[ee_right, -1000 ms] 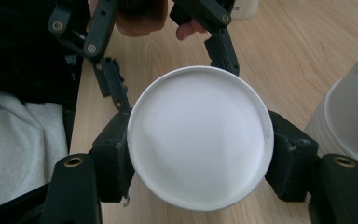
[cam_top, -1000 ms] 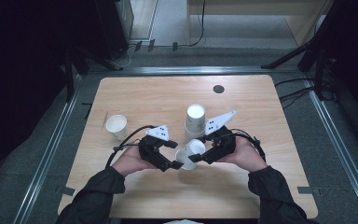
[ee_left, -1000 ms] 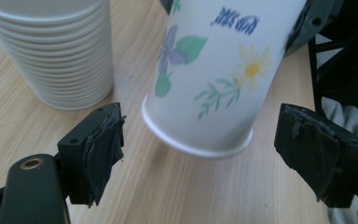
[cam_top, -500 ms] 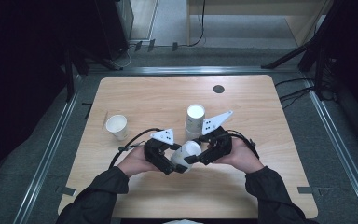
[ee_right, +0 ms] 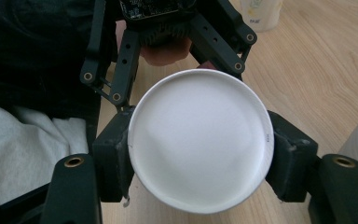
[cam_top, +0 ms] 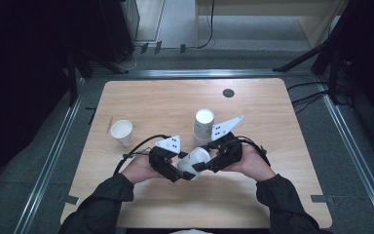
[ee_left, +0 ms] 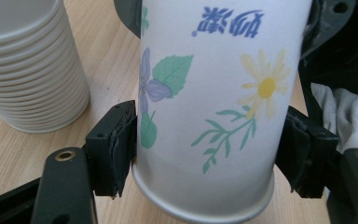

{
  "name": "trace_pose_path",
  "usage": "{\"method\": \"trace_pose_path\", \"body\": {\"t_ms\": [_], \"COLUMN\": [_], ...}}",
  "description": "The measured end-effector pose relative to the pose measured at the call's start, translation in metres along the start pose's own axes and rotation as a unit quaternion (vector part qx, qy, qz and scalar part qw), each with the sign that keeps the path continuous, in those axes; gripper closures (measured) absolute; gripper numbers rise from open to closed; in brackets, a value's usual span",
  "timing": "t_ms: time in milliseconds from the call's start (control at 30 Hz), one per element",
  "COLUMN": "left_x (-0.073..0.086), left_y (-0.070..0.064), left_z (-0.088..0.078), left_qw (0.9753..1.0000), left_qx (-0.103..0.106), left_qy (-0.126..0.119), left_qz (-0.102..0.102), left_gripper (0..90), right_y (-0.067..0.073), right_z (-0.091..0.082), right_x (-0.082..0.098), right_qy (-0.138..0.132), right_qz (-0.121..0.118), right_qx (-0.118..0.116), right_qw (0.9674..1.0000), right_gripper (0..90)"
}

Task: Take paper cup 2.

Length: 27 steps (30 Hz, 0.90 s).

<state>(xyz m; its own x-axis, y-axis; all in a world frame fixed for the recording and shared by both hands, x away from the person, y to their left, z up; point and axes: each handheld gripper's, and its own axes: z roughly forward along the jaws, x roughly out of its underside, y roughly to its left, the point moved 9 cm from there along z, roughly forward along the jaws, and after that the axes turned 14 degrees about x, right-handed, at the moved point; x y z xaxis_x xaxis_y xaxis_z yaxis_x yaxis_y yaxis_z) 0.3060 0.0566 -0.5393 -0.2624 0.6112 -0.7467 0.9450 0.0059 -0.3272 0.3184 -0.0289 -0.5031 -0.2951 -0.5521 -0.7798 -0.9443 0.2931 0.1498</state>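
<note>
A white paper cup (cam_top: 194,161) with a flower print (ee_left: 214,93) hangs over the table's front between both grippers. My left gripper (cam_top: 184,171) has just been closing and is now shut on the cup's sides, with its pads (ee_left: 121,149) pressing in near one end. From the other side, my right gripper (cam_top: 206,164) is shut on the same cup (ee_right: 200,140), whose flat white bottom faces that camera. In the right gripper view the left gripper (ee_right: 168,28) shows behind the cup.
A stack of paper cups (cam_top: 203,124) stands just behind the grippers, close to the held cup (ee_left: 28,70). A single cup (cam_top: 122,131) stands to the left. A small black disc (cam_top: 228,92) lies near the wooden table's (cam_top: 272,204) far edge.
The left gripper's jaws stood wide beside the cup and have closed onto it. The right gripper has kept its hold on the cup, and both hands stay about where they were.
</note>
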Motion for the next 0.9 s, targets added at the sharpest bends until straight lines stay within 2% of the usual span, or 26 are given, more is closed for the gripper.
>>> {"method": "trace_pose_path", "body": {"t_ms": [67,200,400,567,667,800,900], "left_x": [-0.001,0.000,-0.001,-0.001,0.000,-0.001,-0.001], "left_y": [-0.001,0.000,0.001,0.001,0.001,0.000,0.002], "left_z": [-0.001,-0.002,-0.009,-0.016,-0.019,-0.025,-0.029], "left_qw": [1.0000,1.0000,0.9999,0.9998,0.9997,0.9997,0.9995], "left_qx": [0.001,-0.001,-0.002,-0.001,-0.003,-0.013,-0.013], "left_qy": [-0.002,-0.001,-0.009,-0.013,-0.008,0.009,0.022], "left_qz": [0.002,0.000,-0.005,-0.012,-0.022,-0.017,-0.020], "left_gripper": [31.5,31.3,31.5,31.4,31.3,31.1,30.9], "right_y": [-0.001,-0.001,-0.003,-0.007,-0.008,-0.007,-0.008], "right_z": [0.001,-0.001,-0.004,-0.008,-0.012,-0.016,-0.019], "right_x": [0.000,-0.001,-0.002,0.004,0.011,0.024,0.033], "right_qy": [-0.002,-0.004,-0.013,-0.008,-0.004,0.005,0.005], "right_qz": [-0.005,-0.002,-0.005,-0.010,-0.013,-0.022,-0.023], "right_qx": [0.007,0.009,0.012,0.028,0.037,0.053,0.062], "right_qw": [1.0000,1.0000,0.9998,0.9995,0.9992,0.9984,0.9978], "right_gripper": [34.4,34.0,26.8,25.7,25.6,25.9,26.2]}}
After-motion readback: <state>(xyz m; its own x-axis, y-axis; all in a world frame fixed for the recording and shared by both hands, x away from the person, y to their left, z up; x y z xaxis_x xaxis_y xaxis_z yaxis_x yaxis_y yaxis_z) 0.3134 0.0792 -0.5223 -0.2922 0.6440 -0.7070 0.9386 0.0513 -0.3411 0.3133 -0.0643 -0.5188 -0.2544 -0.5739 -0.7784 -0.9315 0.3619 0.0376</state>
